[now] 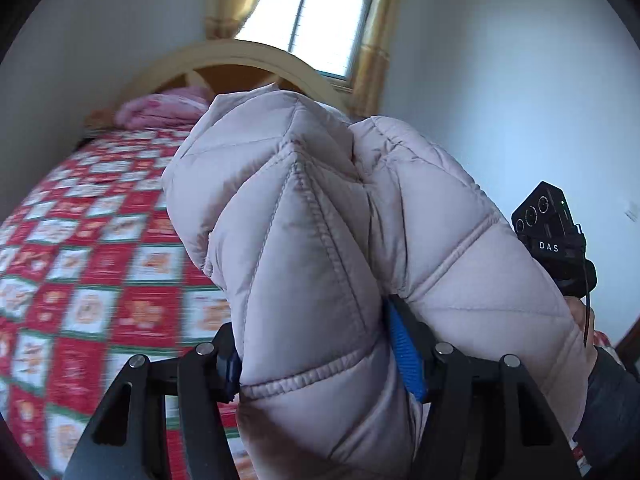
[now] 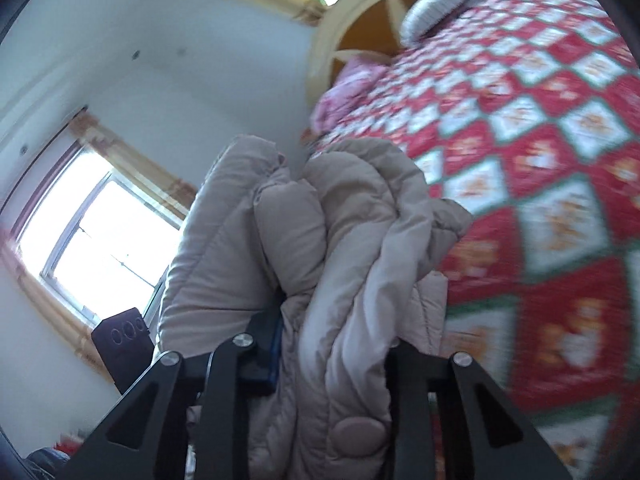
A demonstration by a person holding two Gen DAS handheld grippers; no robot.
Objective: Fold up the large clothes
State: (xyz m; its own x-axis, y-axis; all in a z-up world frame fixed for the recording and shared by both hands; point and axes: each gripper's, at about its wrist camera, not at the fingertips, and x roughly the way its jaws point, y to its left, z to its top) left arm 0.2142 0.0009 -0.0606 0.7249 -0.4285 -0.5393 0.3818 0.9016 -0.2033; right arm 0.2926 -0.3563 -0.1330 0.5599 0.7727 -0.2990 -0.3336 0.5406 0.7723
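Jaws: left gripper (image 1: 320,364) pinches a quilted fold of the padded jacket (image 1: 320,220); right gripper (image 2: 332,364) clamps bunched jacket (image 2: 320,240) too.
Jacket: raised above the checked bedspread (image 1: 100,280), headboard (image 1: 240,56) beyond.
Axis: seemingly slung gripper to gripper.
Nearer: neither hand.

My left gripper (image 1: 320,364) has a bunched part of the padded jacket (image 1: 320,220) between its fingers, and the jacket rises ahead of it, above the bed (image 1: 100,260). The bed lies below and to the left in that view, with a pillow (image 1: 160,110) at its far end against the headboard (image 1: 240,58). A window (image 1: 316,20) stands behind the headboard. My right gripper (image 2: 320,360) clamps another fold of the jacket; in the left view its body shows just right of the jacket.
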